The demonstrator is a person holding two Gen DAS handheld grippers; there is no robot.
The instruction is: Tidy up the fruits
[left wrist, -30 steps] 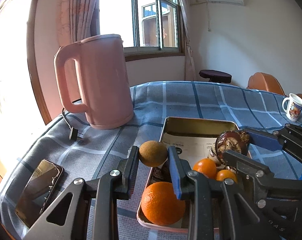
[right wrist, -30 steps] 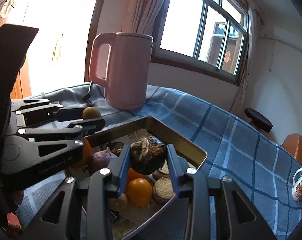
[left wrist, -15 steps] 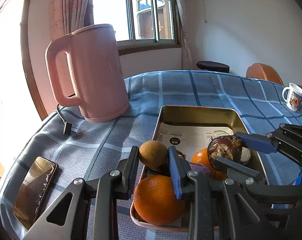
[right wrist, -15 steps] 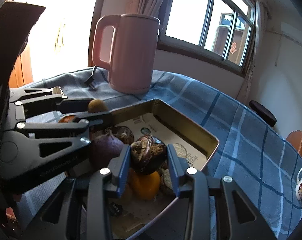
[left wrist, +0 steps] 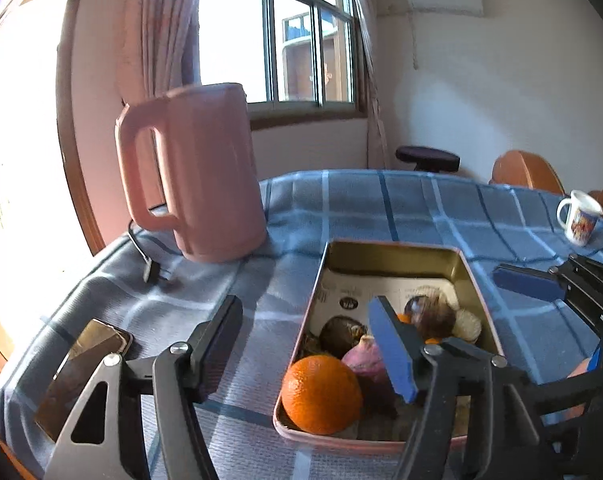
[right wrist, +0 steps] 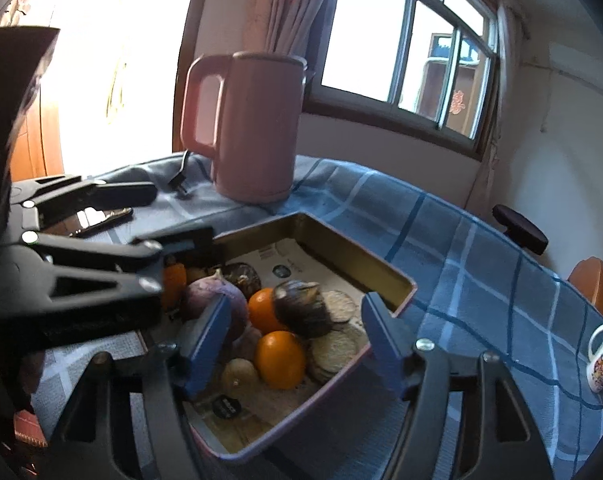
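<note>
now both grippers have just been opening: the left gripper stands apart with nothing between its fingers, and the right gripper likewise. the fruits lie in the tray, at 6 o'clock from the kettle.

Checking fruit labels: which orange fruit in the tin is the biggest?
The orange in the tin's near corner beside the left gripper. The two other orange fruits are clearly smaller and sit mid-tin by the dark fruit.
</note>
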